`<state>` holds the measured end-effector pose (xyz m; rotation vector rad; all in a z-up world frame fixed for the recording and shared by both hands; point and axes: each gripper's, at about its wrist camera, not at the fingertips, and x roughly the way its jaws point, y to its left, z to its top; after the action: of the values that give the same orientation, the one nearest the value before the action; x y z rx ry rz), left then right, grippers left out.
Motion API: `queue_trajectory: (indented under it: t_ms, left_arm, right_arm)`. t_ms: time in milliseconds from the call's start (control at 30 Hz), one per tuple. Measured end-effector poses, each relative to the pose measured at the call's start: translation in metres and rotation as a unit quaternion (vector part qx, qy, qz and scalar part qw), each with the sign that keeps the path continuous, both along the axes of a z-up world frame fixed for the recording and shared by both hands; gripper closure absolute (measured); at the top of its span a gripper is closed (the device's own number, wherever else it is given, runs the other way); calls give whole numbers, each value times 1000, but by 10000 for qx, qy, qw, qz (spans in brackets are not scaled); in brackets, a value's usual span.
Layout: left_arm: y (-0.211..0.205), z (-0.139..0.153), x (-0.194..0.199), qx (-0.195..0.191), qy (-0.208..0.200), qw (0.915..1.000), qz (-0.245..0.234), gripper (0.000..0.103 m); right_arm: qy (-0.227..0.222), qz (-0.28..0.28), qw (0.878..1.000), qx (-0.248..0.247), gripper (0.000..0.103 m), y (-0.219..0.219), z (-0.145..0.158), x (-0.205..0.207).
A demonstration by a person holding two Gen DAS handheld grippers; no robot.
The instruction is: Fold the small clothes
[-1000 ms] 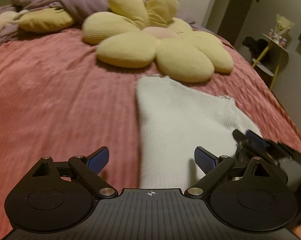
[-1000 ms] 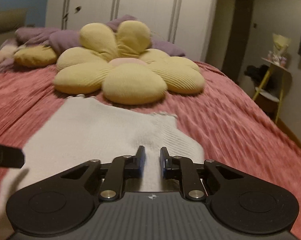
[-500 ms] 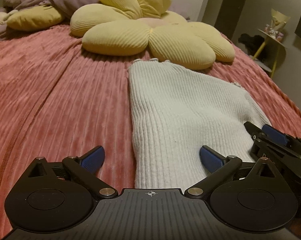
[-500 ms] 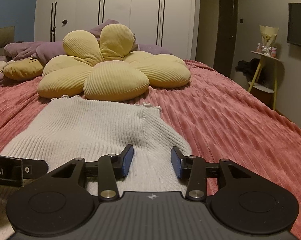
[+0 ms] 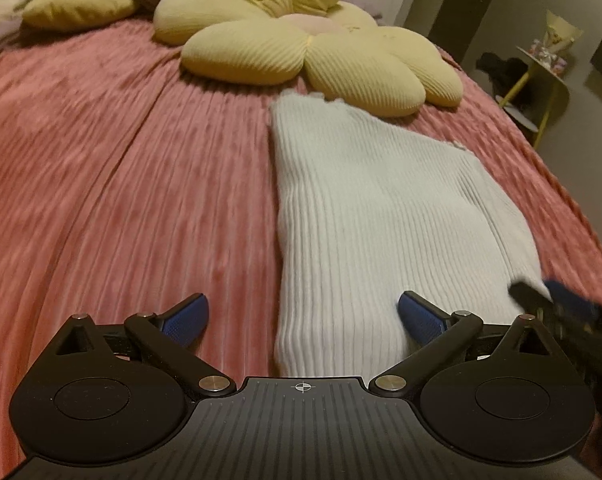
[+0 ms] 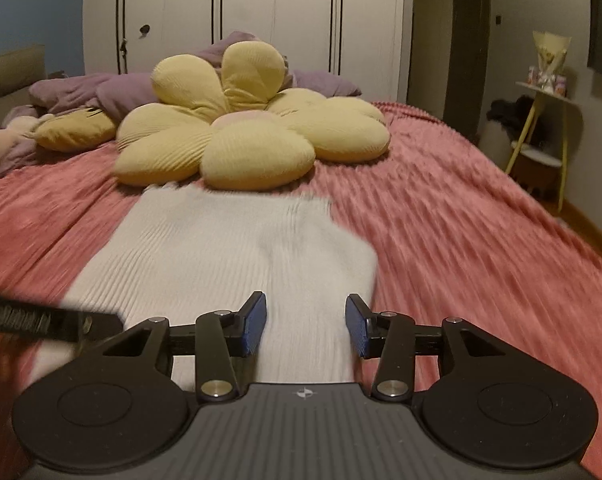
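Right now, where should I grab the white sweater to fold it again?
Pinch the two near corners of the white sweater, coming in low from the near edge. It lies flat and lengthwise, its far end touching the flower pillow, so the near end folds away easily.

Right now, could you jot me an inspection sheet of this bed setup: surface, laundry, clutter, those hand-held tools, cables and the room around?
Surface: pink ribbed bedspread, bare left of the laundry.
Job's things: white knit garment, lying flat in a long folded shape, its far end at the flower cushion.
Clutter: yellow flower cushion, small yellow pillow, purple bedding at the head of the bed.
Grippers: left tool wide open, straddling the garment's near left edge; right tool has just been opening, garment lies between the pads, unpinched.
Cables: nothing seen.
Surroundings: white wardrobe, yellow-legged side table with small items.
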<state>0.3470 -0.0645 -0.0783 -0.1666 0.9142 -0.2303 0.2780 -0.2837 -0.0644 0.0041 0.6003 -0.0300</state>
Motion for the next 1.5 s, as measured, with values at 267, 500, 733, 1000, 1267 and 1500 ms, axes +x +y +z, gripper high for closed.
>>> queue_trajectory:
  t_ms: [267, 500, 733, 1000, 1267, 1500]
  left_arm:
    - [0, -4, -40, 230, 149, 9989, -369, 0]
    - [14, 17, -47, 103, 154, 9965, -814, 0]
    - [34, 18, 16, -1117, 354, 9923, -410, 0]
    - [28, -12, 56, -1797, 682, 9792, -655, 3]
    - [15, -29, 64, -2112, 743, 9714, -788, 18]
    - [28, -23, 66, -2223, 741, 9691, -767, 52]
  right_arm:
    - [432, 120, 9988, 198, 57, -13, -13, -54]
    - [1019, 386, 9893, 974, 43, -36, -2, -53]
    - [887, 189, 9555, 2808, 27, -93, -1, -4]
    - [1239, 265, 9264, 3547, 43, -107, -35, 57]
    - [1330, 616, 9067, 3954, 38, -106, -48, 82]
    - [1250, 622, 9201, 3660, 60, -87, -41, 81]
